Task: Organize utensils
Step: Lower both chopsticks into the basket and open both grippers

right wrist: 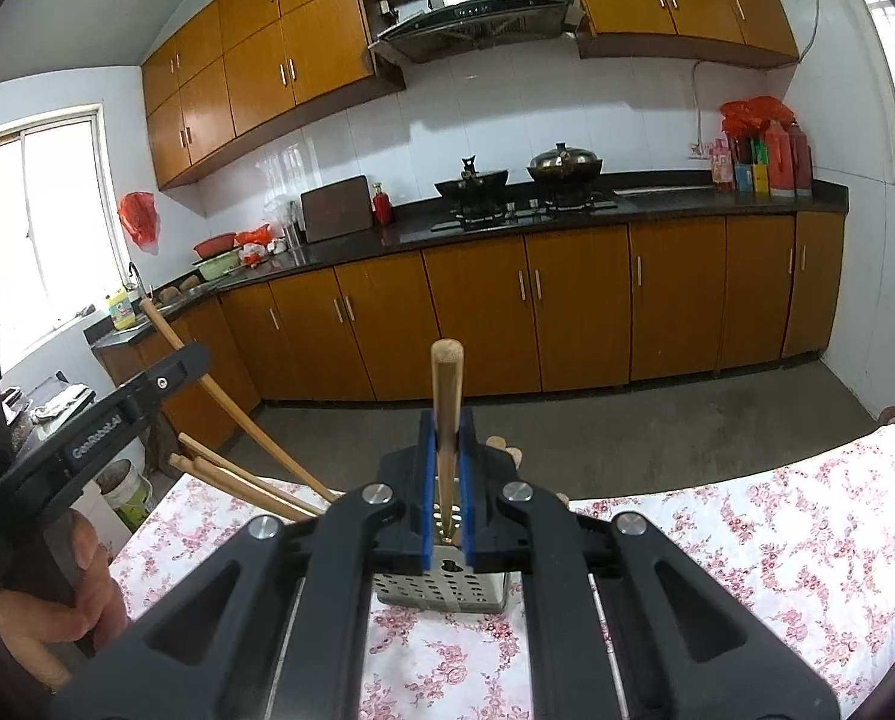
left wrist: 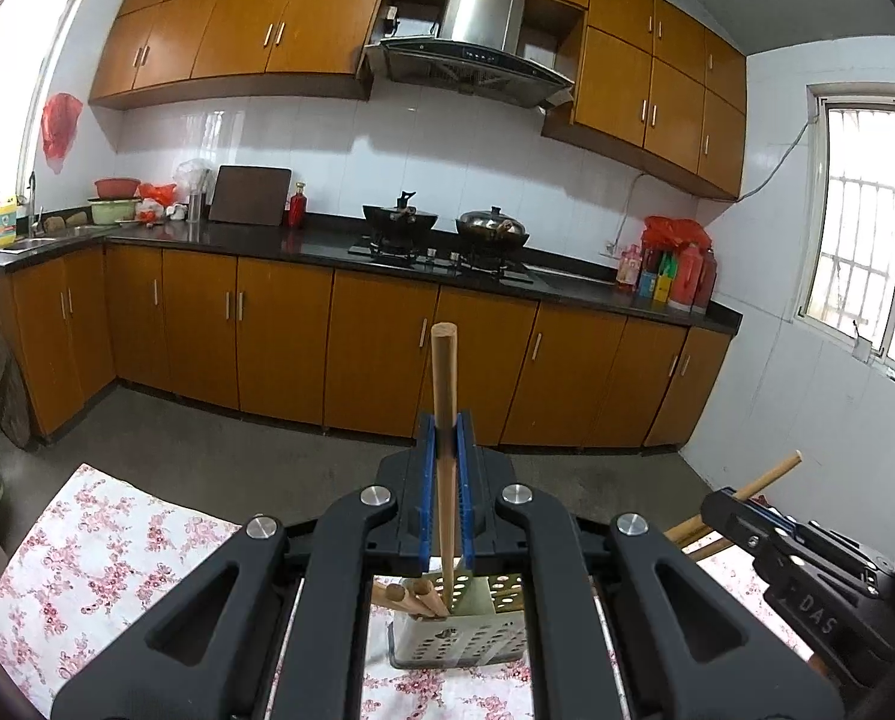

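The left gripper (left wrist: 446, 438) is clamped shut on a wooden chopstick (left wrist: 444, 396), its blue pads pressed against the stick on both sides. The chopstick stands nearly upright, its rounded top above the pads and its lower end reaching down into a perforated metal utensil holder (left wrist: 453, 648). The holder stands on a desk covered with a pink floral tablecloth (left wrist: 105, 552). Several more wooden chopsticks (left wrist: 414, 594) already lean inside the holder's left part.

The right gripper (right wrist: 446, 444) is likewise closed on a second chopstick (right wrist: 446, 396), held almost upright with its lower tip just at or inside the holder's top opening (right wrist: 441, 585); whether it touches the metal cannot be told. In the right wrist view the person's left hand (right wrist: 69, 588) grips the handle of the other gripper at the left edge, and its chopstick slants down toward the holder.

Behind the desk run brown kitchen cabinets (left wrist: 387, 348), a dark worktop with two woks (left wrist: 399, 219) on a gas hob, and a range hood (left wrist: 477, 54).
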The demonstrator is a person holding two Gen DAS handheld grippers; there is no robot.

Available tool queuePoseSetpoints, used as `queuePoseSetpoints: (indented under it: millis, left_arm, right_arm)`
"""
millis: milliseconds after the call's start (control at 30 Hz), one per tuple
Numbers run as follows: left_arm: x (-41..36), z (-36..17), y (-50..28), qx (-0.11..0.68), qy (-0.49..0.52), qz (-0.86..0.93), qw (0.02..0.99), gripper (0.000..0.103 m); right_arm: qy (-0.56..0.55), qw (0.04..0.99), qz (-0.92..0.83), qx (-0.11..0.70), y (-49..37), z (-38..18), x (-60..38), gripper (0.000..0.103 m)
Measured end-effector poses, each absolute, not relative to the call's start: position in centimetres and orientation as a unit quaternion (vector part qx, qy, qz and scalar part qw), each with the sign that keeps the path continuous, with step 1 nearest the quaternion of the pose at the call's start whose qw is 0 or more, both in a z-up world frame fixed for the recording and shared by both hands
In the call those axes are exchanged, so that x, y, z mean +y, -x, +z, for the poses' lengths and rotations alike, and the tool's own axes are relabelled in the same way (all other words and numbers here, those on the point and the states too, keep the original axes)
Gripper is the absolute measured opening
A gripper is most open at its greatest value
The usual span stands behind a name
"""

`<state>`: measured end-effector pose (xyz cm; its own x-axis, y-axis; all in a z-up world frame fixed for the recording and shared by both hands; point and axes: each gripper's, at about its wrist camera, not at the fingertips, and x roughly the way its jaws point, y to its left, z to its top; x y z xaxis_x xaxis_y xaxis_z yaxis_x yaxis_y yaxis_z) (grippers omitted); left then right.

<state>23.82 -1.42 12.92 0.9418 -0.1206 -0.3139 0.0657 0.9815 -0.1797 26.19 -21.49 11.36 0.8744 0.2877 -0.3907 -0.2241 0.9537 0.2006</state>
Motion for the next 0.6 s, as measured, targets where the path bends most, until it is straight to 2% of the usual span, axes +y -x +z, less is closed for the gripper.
queuePoseSetpoints:
  millis: [233,300,367,433,500,600]
  left_arm:
    - [-1.3,13.2,-23.9,0.173,0.092,-0.058,0.979,0.007]
    - [-1.1,13.6,-23.5,0.171,0.092,-0.065,0.979,0.008]
    - [-0.9,13.9,-23.1,0.168,0.094,-0.069,0.979,0.009]
    - [-0.6,14.3,-22.5,0.165,0.096,-0.073,0.979,0.016]
    - [-0.1,14.9,-21.6,0.157,0.100,-0.076,0.980,0.035]
    - [0.6,15.5,-20.0,0.145,0.100,-0.077,0.981,0.037]
  right_arm:
    - [-0.063,0.968,0.122,0.208,-26.4,11.4,-20.9,0.011]
    - [-0.061,0.970,0.122,0.202,-26.1,11.7,-21.0,0.021]
    - [-0.059,0.972,0.118,0.194,-25.7,12.0,-21.2,0.025]
    - [-0.058,0.974,0.115,0.186,-25.0,12.5,-21.4,0.026]
    - [-0.058,0.976,0.112,0.176,-24.0,13.0,-21.8,0.031]
    - [-0.053,0.981,0.104,0.154,-22.0,13.9,-22.3,0.040]
